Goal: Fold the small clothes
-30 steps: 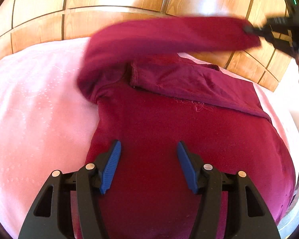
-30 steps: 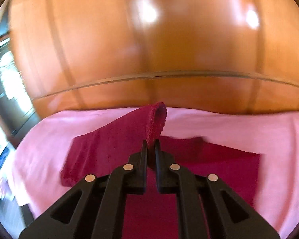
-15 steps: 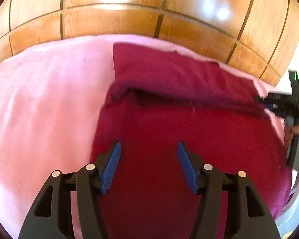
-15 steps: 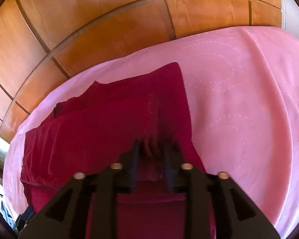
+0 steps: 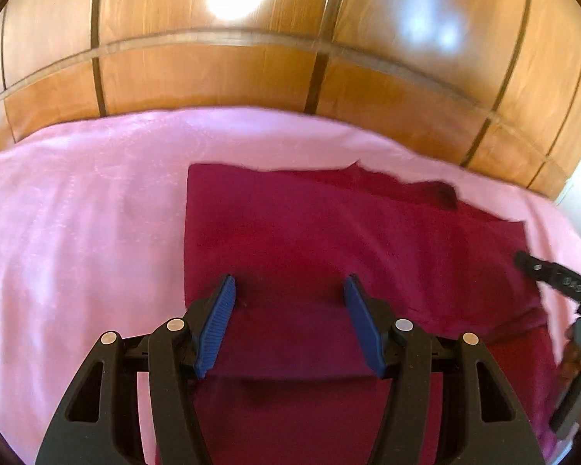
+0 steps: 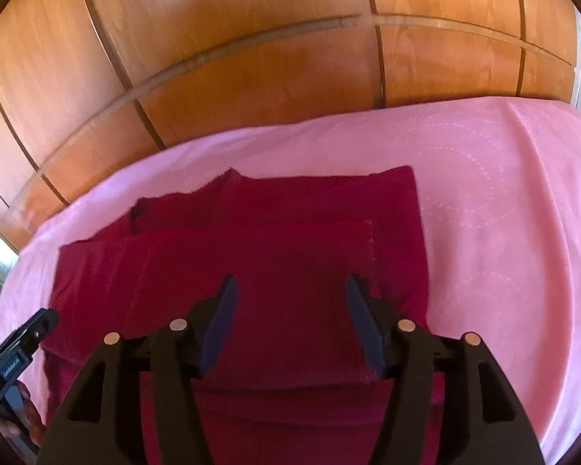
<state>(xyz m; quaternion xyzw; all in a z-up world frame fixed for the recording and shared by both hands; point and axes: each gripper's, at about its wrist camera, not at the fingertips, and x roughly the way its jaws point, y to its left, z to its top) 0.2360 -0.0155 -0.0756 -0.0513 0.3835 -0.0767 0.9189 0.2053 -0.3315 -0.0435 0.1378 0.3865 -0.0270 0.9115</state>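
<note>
A dark red garment [image 5: 329,240] lies flat on the pink bed cover [image 5: 77,232], with a sleeve folded across its body. It also shows in the right wrist view [image 6: 275,240]. My left gripper [image 5: 289,290] is open and empty, hovering over the garment's near part. My right gripper [image 6: 290,290] is open and empty over the folded sleeve. The right gripper shows at the right edge of the left wrist view [image 5: 554,279]. The left gripper shows at the lower left of the right wrist view [image 6: 23,341].
A glossy wooden panelled wall [image 5: 251,58] stands behind the bed. The pink cover [image 6: 503,213] spreads wide on both sides of the garment. The bed's edge falls away at the far right of the left wrist view.
My right gripper carried the sleeve across the garment, laid it down and opened, letting it go. The sleeve now lies flat. My left gripper stayed open and drew back a little.
</note>
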